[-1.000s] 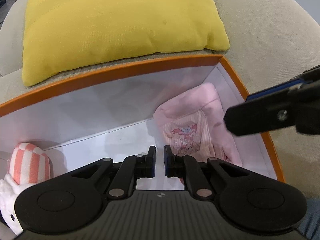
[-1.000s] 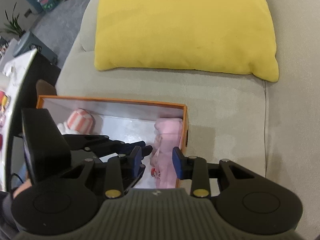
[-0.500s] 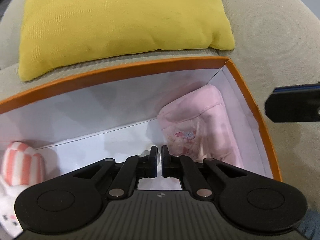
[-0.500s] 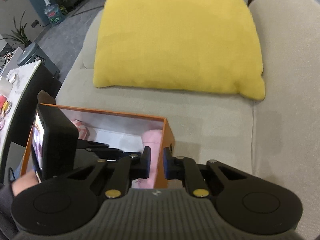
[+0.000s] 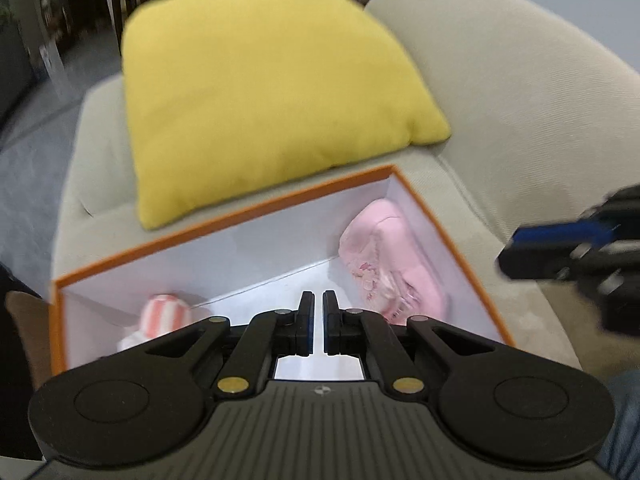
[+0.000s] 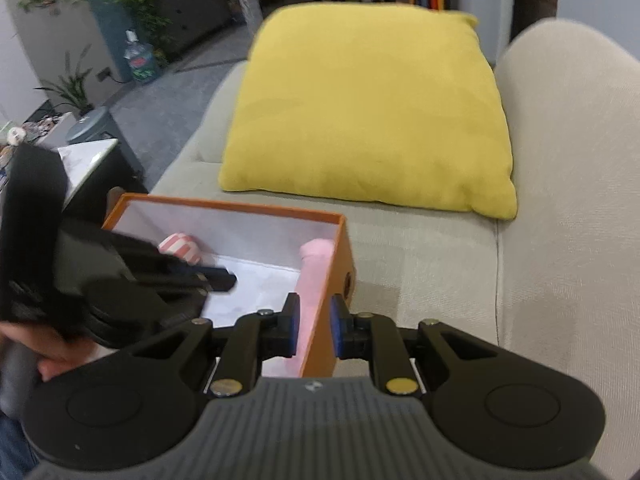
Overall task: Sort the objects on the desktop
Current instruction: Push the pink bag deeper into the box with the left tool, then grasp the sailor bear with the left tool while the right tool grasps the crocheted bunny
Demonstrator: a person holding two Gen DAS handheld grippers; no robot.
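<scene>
Left wrist view looks down past the left gripper [image 5: 316, 312] into an orange box [image 5: 224, 224] with a white lining, set on a beige sofa [image 5: 520, 120]. Its jaws are drawn together with only a sliver of gap and nothing caught between them; they hang above the box floor, roughly midway between the two things lying inside. A folded pink garment [image 5: 390, 256] with a small printed motif lies against the box's right wall, just to the right of and beyond the fingertips, not touching them. A plush toy [image 5: 164, 316] with a pink-and-white striped top sits in the near left part of the box, partly hidden behind the gripper's left arm. A yellow cushion [image 5: 272, 100] rests on the seat behind the box, its lower edge overlapping the far rim. At the right edge, blurred, is the right gripper [image 5: 560, 252], outside the box. Right wrist view shows that gripper [image 6: 314, 328] straddling the box's right-hand wall [image 6: 324, 320]: the orange wall stands between the jaws, which have just been opening slightly; a gap shows on either side, so the pads do not appear to press it. The pink garment [image 6: 314, 268] lies just inside that wall, by the inner finger. A hand [image 6: 60, 352] holds the left gripper [image 6: 216, 278] over the box.
</scene>
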